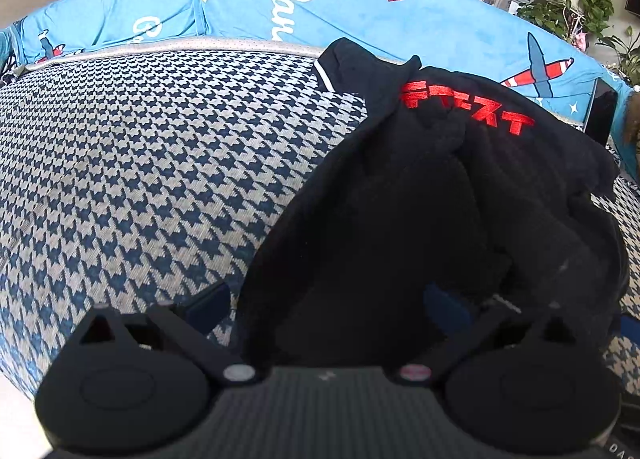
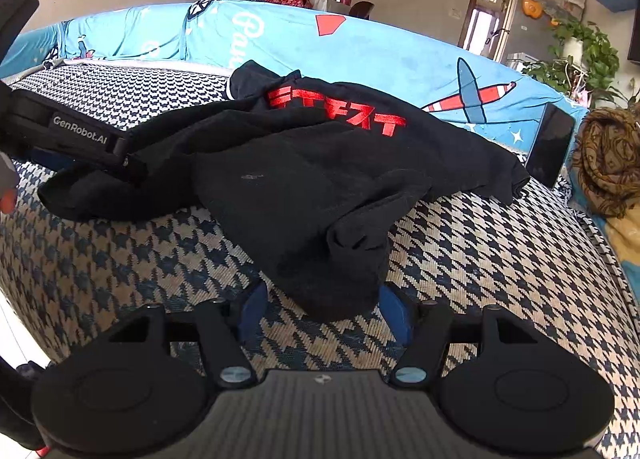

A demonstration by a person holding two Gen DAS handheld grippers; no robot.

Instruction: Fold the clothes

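Note:
A black garment (image 1: 420, 199) with red lettering (image 1: 464, 107) lies crumpled on the blue-and-cream houndstooth cover (image 1: 140, 163). My left gripper (image 1: 328, 305) stands open over the garment's near edge. Cloth lies between its blue pads (image 1: 212, 303), and a strip of cover shows beside the left pad. The right wrist view shows the same garment (image 2: 300, 179) and, at the left, the left gripper's body (image 2: 80, 131) with its tip at the cloth. My right gripper (image 2: 325, 313) is open, with a bunched end of the garment (image 2: 344, 271) between its fingers and a gap at the left pad.
A light blue sheet with aeroplane prints (image 2: 380, 55) rises behind the cover. A dark flat device (image 2: 554, 143) leans at the right, next to a brown patterned cloth (image 2: 608, 163). Potted plants (image 2: 580, 51) stand beyond. The cover's front edge drops away at the lower left.

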